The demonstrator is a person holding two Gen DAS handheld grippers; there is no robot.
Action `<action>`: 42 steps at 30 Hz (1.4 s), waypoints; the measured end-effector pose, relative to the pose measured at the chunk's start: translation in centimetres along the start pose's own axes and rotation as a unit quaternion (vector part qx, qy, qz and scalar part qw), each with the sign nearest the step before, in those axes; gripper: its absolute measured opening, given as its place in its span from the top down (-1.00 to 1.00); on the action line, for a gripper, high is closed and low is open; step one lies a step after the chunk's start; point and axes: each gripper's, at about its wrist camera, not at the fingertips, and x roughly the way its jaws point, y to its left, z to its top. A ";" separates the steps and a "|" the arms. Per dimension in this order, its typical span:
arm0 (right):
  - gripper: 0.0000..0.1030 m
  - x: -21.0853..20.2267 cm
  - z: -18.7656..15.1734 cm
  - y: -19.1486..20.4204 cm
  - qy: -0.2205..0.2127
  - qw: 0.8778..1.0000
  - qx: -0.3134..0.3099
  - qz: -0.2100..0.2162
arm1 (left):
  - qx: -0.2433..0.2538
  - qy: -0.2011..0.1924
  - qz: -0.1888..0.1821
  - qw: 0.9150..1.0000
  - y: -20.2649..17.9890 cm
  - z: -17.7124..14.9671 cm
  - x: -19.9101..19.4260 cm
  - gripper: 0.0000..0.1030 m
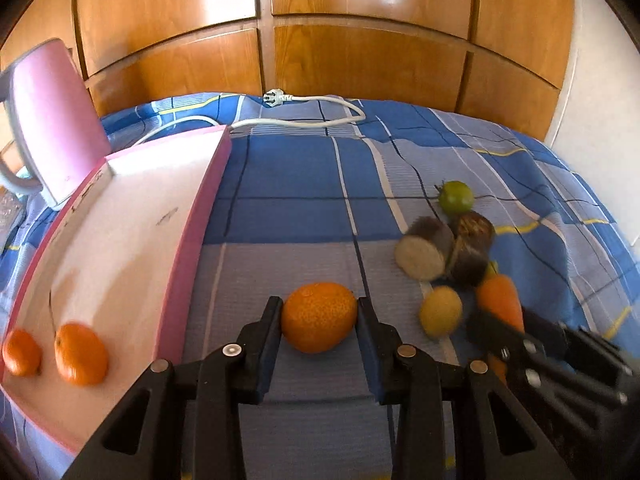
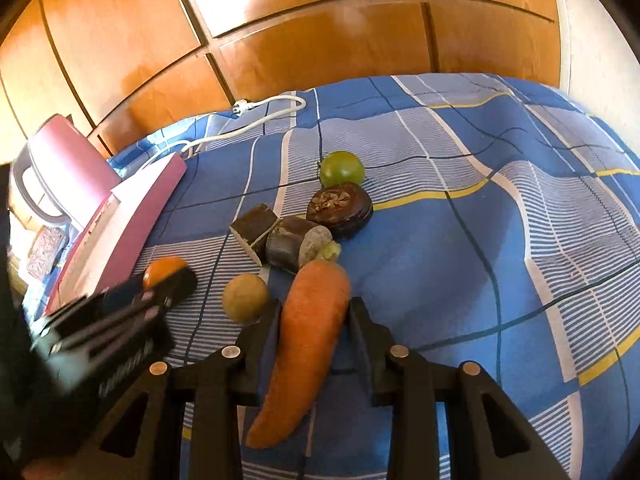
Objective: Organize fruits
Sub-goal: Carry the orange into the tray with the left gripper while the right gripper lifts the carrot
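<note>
My left gripper [image 1: 319, 314] is shut on an orange [image 1: 319, 317], pads pressing both its sides, low over the blue checked sheet just right of the tray's pink rim [image 1: 192, 240]. Two more oranges [image 1: 81, 354] lie on the white tray floor at its near left end. My right gripper [image 2: 314, 312] is shut on a carrot [image 2: 308, 340], thick end pointing away. In the right wrist view the left gripper [image 2: 172, 284] shows blurred at the left with the orange [image 2: 164, 268].
On the sheet lie a small yellow-green fruit [image 2: 245, 298], dark brown cut pieces [image 2: 280, 236], a dark round fruit [image 2: 340, 208] and a green round fruit [image 2: 343, 168]. A pink appliance [image 1: 52, 128] with a white cable [image 1: 296, 121] stands behind the tray. Wooden panels close off the far side.
</note>
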 end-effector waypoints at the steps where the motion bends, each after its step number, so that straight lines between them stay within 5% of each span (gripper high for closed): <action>1: 0.34 0.0 0.0 0.0 0.000 1.000 0.000 0.000 | 0.000 -0.002 -0.002 1.000 0.0 -0.3 -0.2 0.29; 22: 0.38 -1.2 -0.3 -0.5 -0.004 1.000 0.013 -0.008 | -0.015 -0.036 -0.011 0.999 0.6 -2.8 -4.8 0.29; 42: 0.39 -3.1 -1.3 2.2 -0.028 0.999 -0.041 0.007 | -0.039 -0.061 -0.007 0.997 3.0 -4.2 -8.7 0.29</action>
